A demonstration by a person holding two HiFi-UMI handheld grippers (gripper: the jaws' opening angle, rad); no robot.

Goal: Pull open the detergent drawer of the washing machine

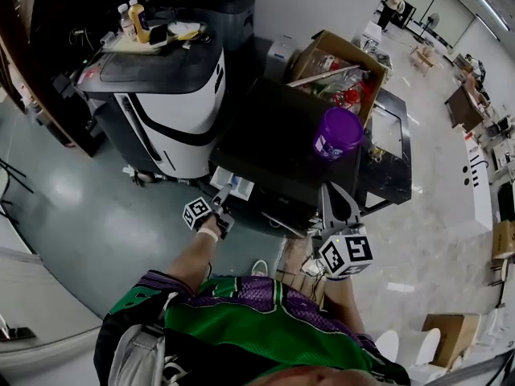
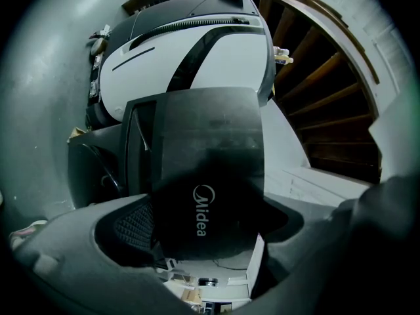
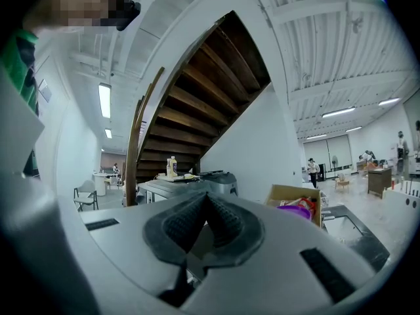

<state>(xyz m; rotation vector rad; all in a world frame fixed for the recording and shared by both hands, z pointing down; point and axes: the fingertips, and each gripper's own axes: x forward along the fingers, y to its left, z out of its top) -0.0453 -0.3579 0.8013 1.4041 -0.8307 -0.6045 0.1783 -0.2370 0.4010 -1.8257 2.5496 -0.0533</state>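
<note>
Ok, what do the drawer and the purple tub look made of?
The drawer looks like moulded plastic: pale matte tray, dark smooth front with a printed logo. The tub is probably glossy plastic, given its sheen.

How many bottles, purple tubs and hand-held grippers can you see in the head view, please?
Bottles: 2
Purple tub: 1
Hand-held grippers: 2, the left hand-held gripper on the detergent drawer, the right hand-held gripper shut
Total: 5
</note>
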